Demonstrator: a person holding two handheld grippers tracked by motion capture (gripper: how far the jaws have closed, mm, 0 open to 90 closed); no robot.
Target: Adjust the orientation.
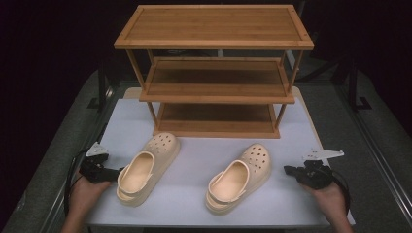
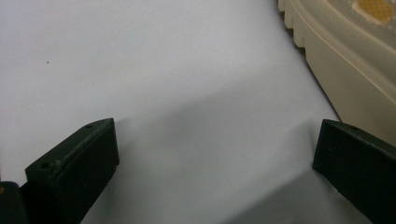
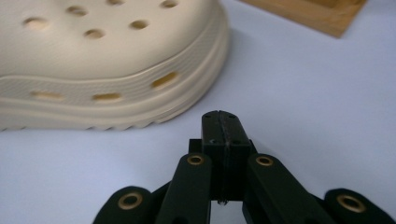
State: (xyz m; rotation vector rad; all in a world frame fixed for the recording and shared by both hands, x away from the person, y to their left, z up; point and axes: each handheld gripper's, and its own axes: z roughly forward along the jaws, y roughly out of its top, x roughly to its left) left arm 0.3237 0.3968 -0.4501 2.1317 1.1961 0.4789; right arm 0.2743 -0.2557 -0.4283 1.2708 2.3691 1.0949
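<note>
Your left gripper (image 1: pixel 118 173) has its jaws wide apart, the left shoe (image 2: pixel 355 60) just beside one jaw. Your right gripper (image 3: pixel 220 122) has jaws pressed together, empty, the right shoe (image 3: pixel 107 60) just ahead.

I'm working in what looks like a lab recording bay: a white-topped table (image 1: pixel 204 204) on grey carpet, black surroundings, dark stands at ten and two o'clock, a three-tier bamboo rack (image 1: pixel 216 73) at twelve.

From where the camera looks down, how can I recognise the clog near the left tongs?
Find the wooden shelf rack on the white mat. Two cream clogs lie before it; yours is the left clog, beside the open left tongs, nearer the rack than the right clog.
</note>
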